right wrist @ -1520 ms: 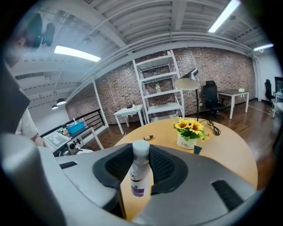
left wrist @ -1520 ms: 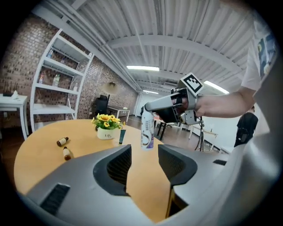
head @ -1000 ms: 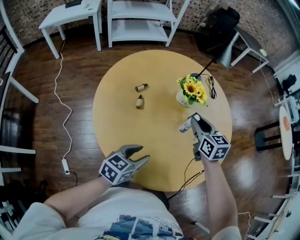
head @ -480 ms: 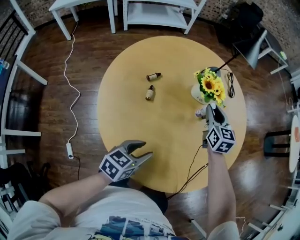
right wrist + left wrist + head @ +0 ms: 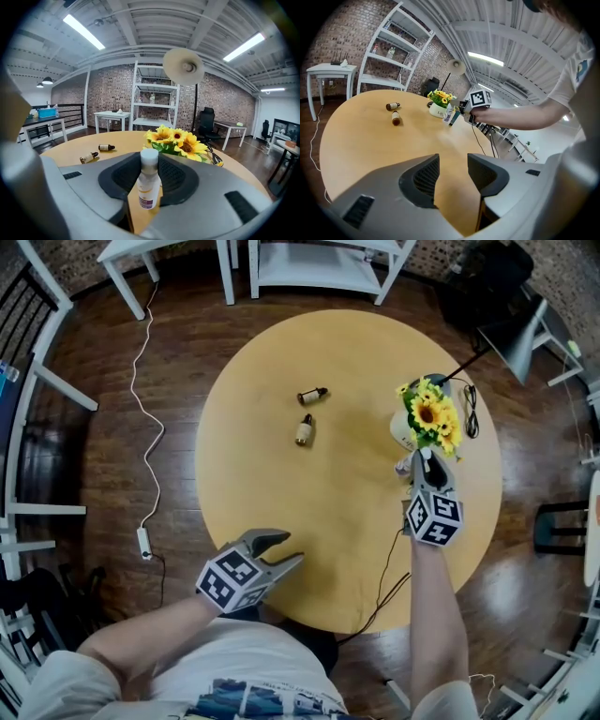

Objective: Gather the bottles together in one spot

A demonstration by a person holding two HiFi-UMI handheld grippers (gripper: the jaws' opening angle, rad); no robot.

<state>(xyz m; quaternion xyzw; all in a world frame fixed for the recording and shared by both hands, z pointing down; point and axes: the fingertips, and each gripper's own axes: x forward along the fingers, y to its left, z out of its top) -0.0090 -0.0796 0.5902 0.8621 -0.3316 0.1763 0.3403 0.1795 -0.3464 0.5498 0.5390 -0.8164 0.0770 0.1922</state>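
Left claw (image 5: 286, 551): over the near edge of the round desk (image 5: 253, 484), jaws apart, nothing between them, only bare wood showing through the gap.

Ahead of it, a little right, toward the desk's middle: two small bottles, both on their sides, near each other but not touching. Far brown bottle (image 5: 312, 395) lay with its long axis roughly across the desk. Near brown bottle (image 5: 304, 430) lay with its axis running nearly away from the person.

Right claw (image 5: 424, 459): jaws closed on the white bottle (image 5: 149, 185), gripped about its body and standing roughly upright, cap above the pads. It sat just beside the sunflower pot (image 5: 412, 432) at the desk's right side (whether its base touched the wood, I could not tell).

Governing relation: the brown pair lay well apart from the held bottle, to its left and slightly farther up the desk. Judgement: gathering calls for the loaded right claw to travel leftward, clear of the flowers. Neither claw looked clearly nearer the pair, but only the left was free. The near bottle's axis ran almost in line with its reach, so it would likely want gripping across the width.
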